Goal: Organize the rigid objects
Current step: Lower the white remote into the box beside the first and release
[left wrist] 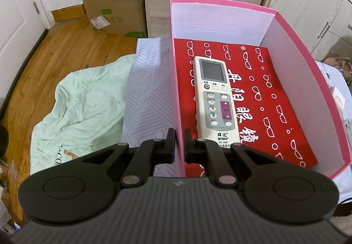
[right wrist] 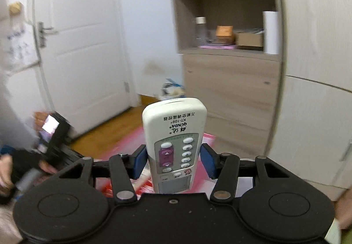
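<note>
Wooden flooring [left wrist: 66, 46] runs to a white door [right wrist: 83, 46], with a tall shelf unit [right wrist: 224, 50] beside it holding bottles and small cartons. A pale green blanket [left wrist: 88, 101] lies crumpled on the floor, and an open cardboard carton [left wrist: 116, 15] full of odds and ends stands by the wall.

Nearer me, a pink box [left wrist: 292, 50] with white inner walls sits on a striped cloth [left wrist: 147, 90]. Its bottom is covered by a red sheet [left wrist: 275, 107] printed with white spectacles and characters. A cream remote [left wrist: 214, 94] lies flat on that sheet, along the box's left wall, screen at the far end.

The left claw [left wrist: 180, 140] is clenched on that left wall, one finger outside and one inside, the thin pink card pinched between them.

The right claw [right wrist: 173, 160] grasps a second remote [right wrist: 173, 125] of the same make by its two long sides, blue pads against them. It sticks out forward from the claw, buttons up and screen end toward the camera, in the air over the blurred pink of the box.
</note>
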